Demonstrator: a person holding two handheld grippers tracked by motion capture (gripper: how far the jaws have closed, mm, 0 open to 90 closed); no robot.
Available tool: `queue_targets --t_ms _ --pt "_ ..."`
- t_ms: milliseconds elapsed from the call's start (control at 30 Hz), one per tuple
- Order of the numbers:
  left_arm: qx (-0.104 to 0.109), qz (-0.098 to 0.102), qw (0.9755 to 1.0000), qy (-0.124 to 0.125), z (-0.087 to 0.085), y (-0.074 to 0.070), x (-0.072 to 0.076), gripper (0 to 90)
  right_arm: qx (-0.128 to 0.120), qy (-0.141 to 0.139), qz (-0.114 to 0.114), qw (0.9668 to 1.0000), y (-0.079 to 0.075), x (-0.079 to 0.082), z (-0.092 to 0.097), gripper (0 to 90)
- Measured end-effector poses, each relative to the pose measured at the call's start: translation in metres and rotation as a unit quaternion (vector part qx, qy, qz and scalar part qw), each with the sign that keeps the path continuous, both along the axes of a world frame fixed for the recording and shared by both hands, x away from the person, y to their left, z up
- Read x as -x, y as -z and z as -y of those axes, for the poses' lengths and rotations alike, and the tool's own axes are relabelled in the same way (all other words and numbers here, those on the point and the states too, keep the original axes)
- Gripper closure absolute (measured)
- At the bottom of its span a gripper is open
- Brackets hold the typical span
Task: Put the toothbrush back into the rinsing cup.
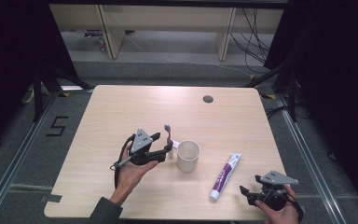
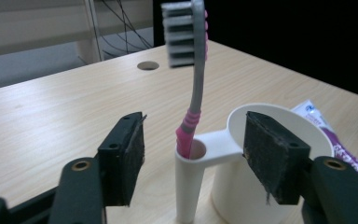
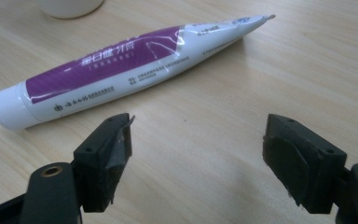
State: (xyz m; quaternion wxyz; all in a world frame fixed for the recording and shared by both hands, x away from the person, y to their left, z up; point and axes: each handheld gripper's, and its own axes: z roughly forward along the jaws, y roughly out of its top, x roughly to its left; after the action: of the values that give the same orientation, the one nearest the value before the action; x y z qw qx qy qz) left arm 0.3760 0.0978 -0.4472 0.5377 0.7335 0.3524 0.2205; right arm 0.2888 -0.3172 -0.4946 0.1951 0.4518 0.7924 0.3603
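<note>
A white cup (image 1: 188, 156) with a side holder tube (image 2: 189, 182) stands mid-table. A grey and pink toothbrush (image 2: 196, 84) stands upright in that tube, bristles up. My left gripper (image 1: 165, 144) is just left of the cup, open; in the left gripper view its jaws (image 2: 193, 154) stand on either side of the tube and the toothbrush without touching them. A white and purple toothpaste tube (image 1: 225, 175) lies capped to the right of the cup. My right gripper (image 1: 244, 191) rests near the front right corner, open and empty (image 3: 198, 154), with the toothpaste tube (image 3: 121, 70) just ahead of it.
The light wooden table (image 1: 121, 107) has a round cable hole (image 1: 208, 99) near its far edge. Beyond the table are pale furniture legs and loose cables on the floor. A "5" mark (image 1: 57, 126) is on the floor at left.
</note>
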Motion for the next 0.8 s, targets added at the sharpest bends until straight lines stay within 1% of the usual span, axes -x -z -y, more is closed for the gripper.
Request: queue_targets --t_ms 133,200,267,333,367,400,433,467,500,600,633,667,700,733,767,800 --pt "-0.004 -0.008 1.0000 -0.002 -0.007 -0.001 0.007 33.1 -0.002 0.000 -0.002 1.0000 -0.001 0.000 0.000 25.0" --pt "-0.002 -0.017 0.9998 -0.004 -0.013 0.000 0.011 31.2 -0.002 0.002 0.001 1.0000 -0.001 0.000 0.000 25.0" --pt "0.001 -0.019 0.9998 -0.002 -0.015 0.001 0.012 30.5 -0.001 0.000 0.003 1.0000 0.000 0.000 0.000 25.0" --pt "-0.004 -0.027 0.9996 -0.003 -0.018 0.002 0.015 30.2 -0.006 -0.002 -0.001 1.0000 0.000 -0.001 0.000 25.0" --pt "-0.002 -0.024 0.9997 -0.001 -0.019 0.003 0.016 30.0 -0.009 -0.002 -0.003 1.0000 0.000 0.000 0.000 25.0" --pt "-0.008 -0.029 0.9996 -0.001 -0.021 0.004 0.018 30.0 -0.009 -0.002 -0.003 1.0000 0.000 0.000 0.000 25.0" --pt "-0.010 -0.031 0.9995 -0.001 -0.023 0.005 0.020 29.8 -0.003 0.000 0.001 1.0000 0.000 0.000 0.001 25.0" --pt "-0.005 -0.032 0.9995 0.001 -0.024 0.007 0.021 29.5 -0.009 0.000 -0.004 1.0000 0.000 0.000 0.001 24.9" --pt "-0.009 -0.033 0.9994 0.002 -0.026 0.007 0.023 29.3 -0.006 0.000 -0.007 1.0000 0.000 -0.001 0.002 25.0" --pt "-0.013 -0.039 0.9992 0.001 -0.031 0.009 0.028 28.8 -0.008 -0.001 -0.008 0.9999 0.001 -0.001 0.002 24.9" --pt "-0.009 -0.039 0.9992 0.004 -0.032 0.011 0.030 28.7 -0.009 -0.003 -0.005 0.9999 0.001 -0.002 0.002 24.9" --pt "-0.012 -0.044 0.9990 0.002 -0.034 0.011 0.032 28.5 -0.007 -0.002 -0.007 0.9999 0.001 -0.001 0.002 25.0" --pt "-0.008 -0.045 0.9990 0.004 -0.035 0.013 0.034 28.4 -0.014 0.004 -0.013 0.9998 0.001 0.000 0.000 24.9" --pt "-0.013 -0.049 0.9987 0.005 -0.036 0.013 0.036 28.2 -0.014 0.004 -0.014 0.9998 0.001 0.000 0.000 24.9" --pt "-0.014 -0.053 0.9985 0.002 -0.038 0.014 0.038 28.1 -0.015 0.004 -0.017 0.9997 0.001 0.000 0.000 24.9" --pt "-0.013 -0.053 0.9985 0.006 -0.039 0.016 0.040 28.1 -0.016 0.004 -0.019 0.9997 0.001 0.000 0.000 24.9"
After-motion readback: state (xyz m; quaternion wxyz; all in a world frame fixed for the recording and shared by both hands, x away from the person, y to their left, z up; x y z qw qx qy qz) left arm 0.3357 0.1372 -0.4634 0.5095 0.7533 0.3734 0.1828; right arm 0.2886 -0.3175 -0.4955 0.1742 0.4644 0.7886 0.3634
